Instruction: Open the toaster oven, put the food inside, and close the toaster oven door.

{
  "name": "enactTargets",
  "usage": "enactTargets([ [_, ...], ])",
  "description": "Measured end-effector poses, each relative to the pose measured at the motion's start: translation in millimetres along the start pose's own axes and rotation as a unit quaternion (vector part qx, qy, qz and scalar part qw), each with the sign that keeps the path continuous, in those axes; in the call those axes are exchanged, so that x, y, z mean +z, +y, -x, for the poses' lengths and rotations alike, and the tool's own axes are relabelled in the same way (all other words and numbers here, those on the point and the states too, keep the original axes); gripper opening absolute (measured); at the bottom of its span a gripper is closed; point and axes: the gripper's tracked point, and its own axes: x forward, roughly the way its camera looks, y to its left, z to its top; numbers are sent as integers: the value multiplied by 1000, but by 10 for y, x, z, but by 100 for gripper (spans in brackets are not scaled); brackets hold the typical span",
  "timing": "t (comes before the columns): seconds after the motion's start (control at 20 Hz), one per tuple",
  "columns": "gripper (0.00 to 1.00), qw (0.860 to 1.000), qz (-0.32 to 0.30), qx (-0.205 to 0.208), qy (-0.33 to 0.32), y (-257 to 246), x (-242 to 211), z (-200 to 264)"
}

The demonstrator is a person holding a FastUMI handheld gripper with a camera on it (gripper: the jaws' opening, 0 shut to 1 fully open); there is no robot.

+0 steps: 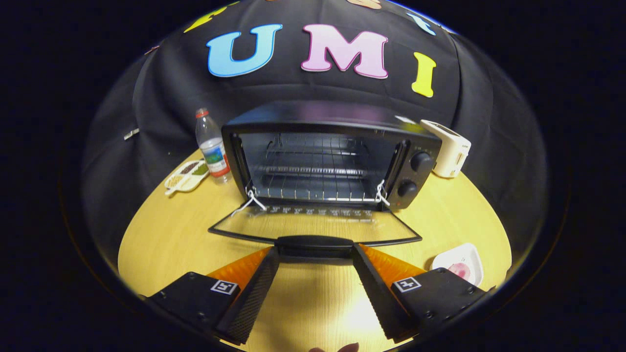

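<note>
The oven [323, 156] door [313, 227] was seen fully lowered; the gripper [315, 254] was held spread at its handle [314, 243].

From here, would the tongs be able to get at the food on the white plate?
Probably yes: the tongs are open at the door handle, and the plate sits uncovered on the table just beside them.

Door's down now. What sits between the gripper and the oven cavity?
In the gripper view, the lowered glass door lies flat between them, its handle just ahead of the open gripper; the toaster oven cavity is beyond.
</note>
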Motion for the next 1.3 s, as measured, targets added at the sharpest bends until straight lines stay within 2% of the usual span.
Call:
enactTargets([
  [0.15,99,1000,-12,18,17,6,-111,140],
  [0.5,99,998,-25,58,19,-318,51,555],
  [0.65,99,997,-30,62,39,-682,69,709],
  [0.85,99,990,-58,77,103,-1221,-7,843],
  [1.1,99,980,-64,62,176,-2060,-110,898],
  [1.3,99,966,-71,52,244,-2672,-275,851],
])
